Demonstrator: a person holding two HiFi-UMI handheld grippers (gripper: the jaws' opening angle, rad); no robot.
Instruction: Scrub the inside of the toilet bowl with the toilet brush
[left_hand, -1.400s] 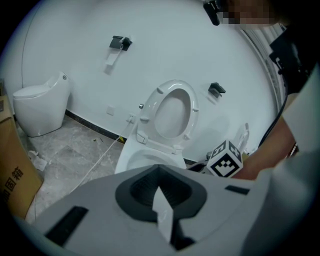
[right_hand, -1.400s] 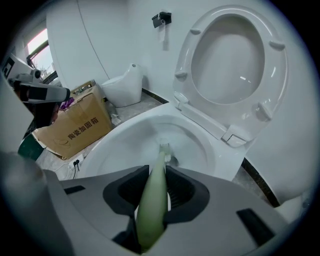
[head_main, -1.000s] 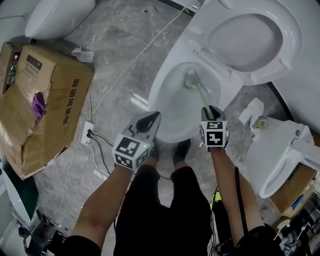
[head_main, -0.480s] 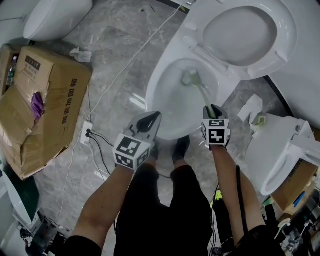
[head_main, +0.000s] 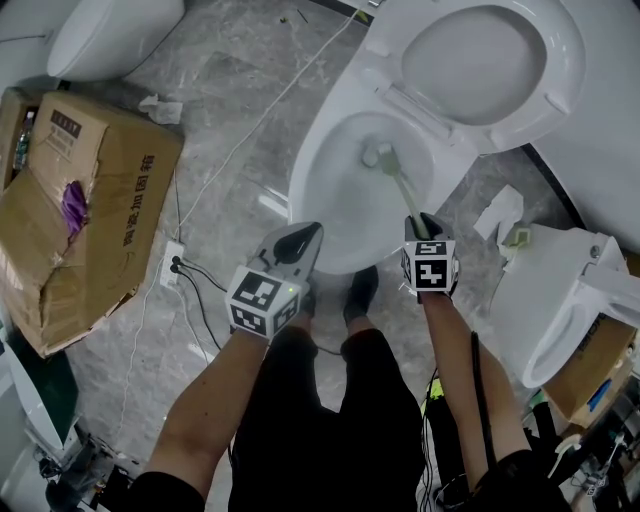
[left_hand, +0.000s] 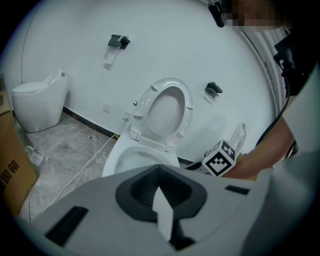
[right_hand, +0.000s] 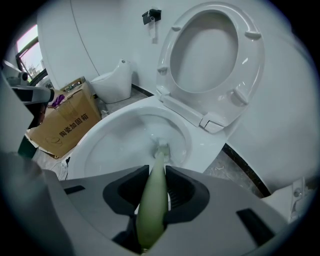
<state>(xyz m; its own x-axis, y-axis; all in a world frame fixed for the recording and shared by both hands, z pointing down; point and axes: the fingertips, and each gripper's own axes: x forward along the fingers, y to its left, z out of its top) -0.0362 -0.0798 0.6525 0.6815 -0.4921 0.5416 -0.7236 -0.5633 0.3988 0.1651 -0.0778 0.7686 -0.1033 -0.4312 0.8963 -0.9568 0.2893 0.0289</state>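
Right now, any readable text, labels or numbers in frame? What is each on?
"陶瓷加固箱": printed on the side of the cardboard box.
The white label on the box top is too small to read.
The left gripper and right gripper carry square marker patterns only, no words.
No other text is visible.

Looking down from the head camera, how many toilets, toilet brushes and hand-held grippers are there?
Toilets: 3 (open toilet, upper-left toilet, right-side toilet)
Toilet brush: 1
Hand-held grippers: 2 (left hand-held gripper, right hand-held gripper)
Total: 6
The white shape at the lower left edge is too cut off to count.
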